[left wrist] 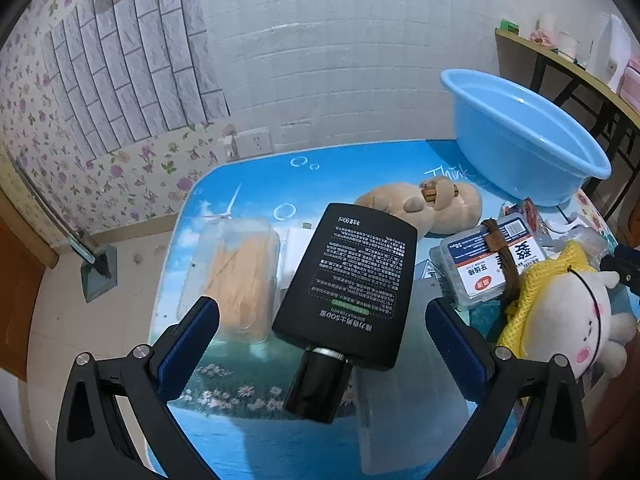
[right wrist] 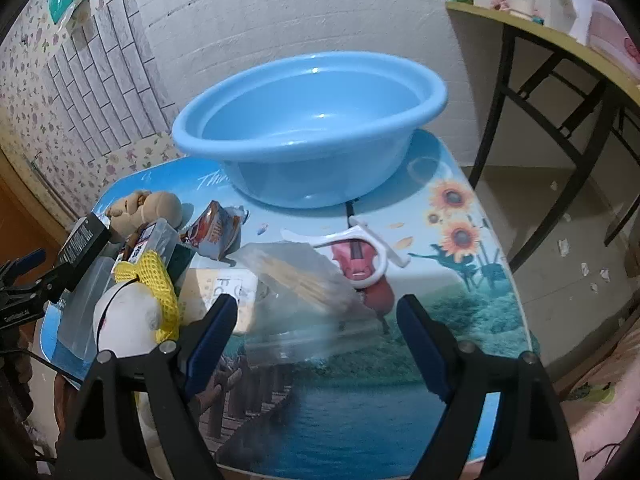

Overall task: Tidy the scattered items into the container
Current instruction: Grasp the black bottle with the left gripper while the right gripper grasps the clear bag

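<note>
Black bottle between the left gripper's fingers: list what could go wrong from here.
1. The black bottle lies slanted between the open left gripper; closing may pinch it off-centre and twist it loose.
2. The floss box and white plush toy crowd the right finger and may get nudged.
3. The blue basin sits far off, so a weak grip could drop it.

White brick wall (left wrist: 340, 60); floral wallpaper (left wrist: 24, 120) (left)
</note>
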`<action>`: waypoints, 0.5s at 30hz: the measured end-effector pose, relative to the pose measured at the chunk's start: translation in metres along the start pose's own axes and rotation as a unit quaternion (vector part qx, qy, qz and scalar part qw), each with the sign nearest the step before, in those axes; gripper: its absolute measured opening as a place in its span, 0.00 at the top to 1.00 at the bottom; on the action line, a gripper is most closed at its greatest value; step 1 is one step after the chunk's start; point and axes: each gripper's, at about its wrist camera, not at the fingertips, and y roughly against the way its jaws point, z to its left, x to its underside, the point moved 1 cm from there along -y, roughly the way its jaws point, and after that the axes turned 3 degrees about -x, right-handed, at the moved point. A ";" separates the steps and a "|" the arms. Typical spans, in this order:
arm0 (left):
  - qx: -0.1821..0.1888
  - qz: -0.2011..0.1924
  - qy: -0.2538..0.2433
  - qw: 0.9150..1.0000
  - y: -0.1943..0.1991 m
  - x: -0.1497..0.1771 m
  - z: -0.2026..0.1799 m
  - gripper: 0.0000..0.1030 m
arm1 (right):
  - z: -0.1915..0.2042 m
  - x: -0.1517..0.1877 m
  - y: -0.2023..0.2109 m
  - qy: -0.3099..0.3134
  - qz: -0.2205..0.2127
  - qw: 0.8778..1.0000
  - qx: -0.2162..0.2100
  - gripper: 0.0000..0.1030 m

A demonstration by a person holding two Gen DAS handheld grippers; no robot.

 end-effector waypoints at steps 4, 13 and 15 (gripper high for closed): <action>0.002 0.008 -0.002 1.000 -0.008 -0.002 -0.002 0.00 | 0.005 0.000 -0.008 0.009 0.006 1.000 -0.009 0.20; 0.017 0.004 -0.004 1.000 -0.014 -0.003 -0.006 0.07 | 0.002 0.000 -0.024 0.001 0.022 1.000 -0.021 0.32; 0.029 0.002 -0.004 1.000 -0.012 -0.003 -0.007 0.19 | 0.001 0.000 -0.023 0.004 0.020 0.999 -0.026 0.41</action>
